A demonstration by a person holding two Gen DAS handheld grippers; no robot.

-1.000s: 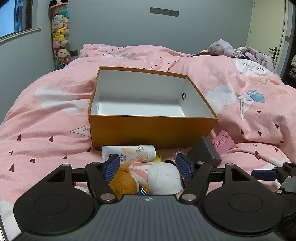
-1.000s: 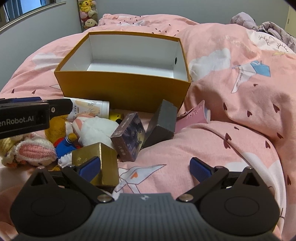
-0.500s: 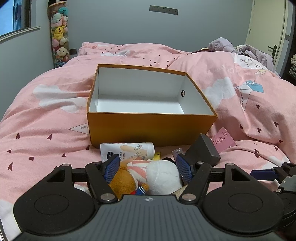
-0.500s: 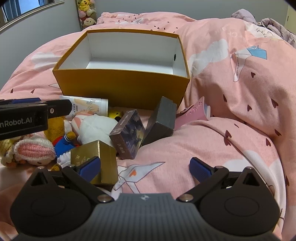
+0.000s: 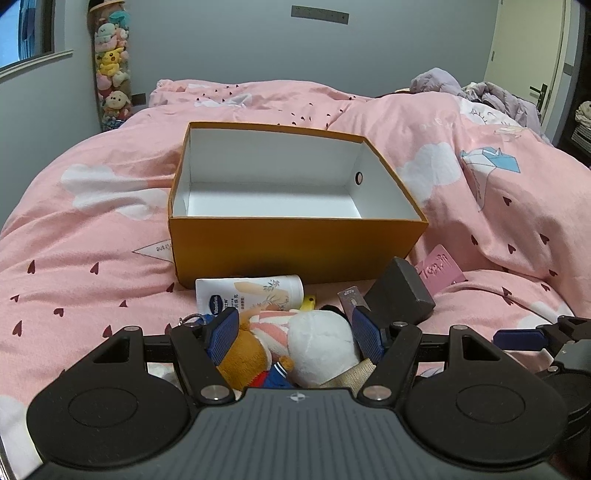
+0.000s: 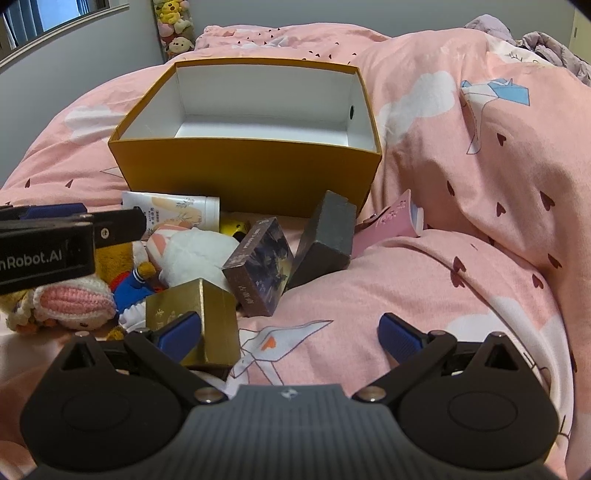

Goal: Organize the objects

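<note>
Left gripper (image 5: 293, 334) jaws stand apart, seemingly touching nothing; right gripper (image 6: 290, 332) jaws are spread wide.

We see a bed (image 5: 92, 236) under a pink duvet — clouds, hearts, paper cranes. Grey walls (image 5: 229, 44) behind; a window (image 5: 22, 33) at ten o'clock, a stack of plush toys (image 5: 110, 74) at eleven, a pale door (image 5: 528, 55) at two.

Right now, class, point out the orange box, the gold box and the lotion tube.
orange box (image 6: 243, 177), right wrist view, on its front wall.
gold box (image 6: 218, 325), right wrist view, on its right face.
lotion tube (image 5: 255, 291), left wrist view, on its printed body.
</note>
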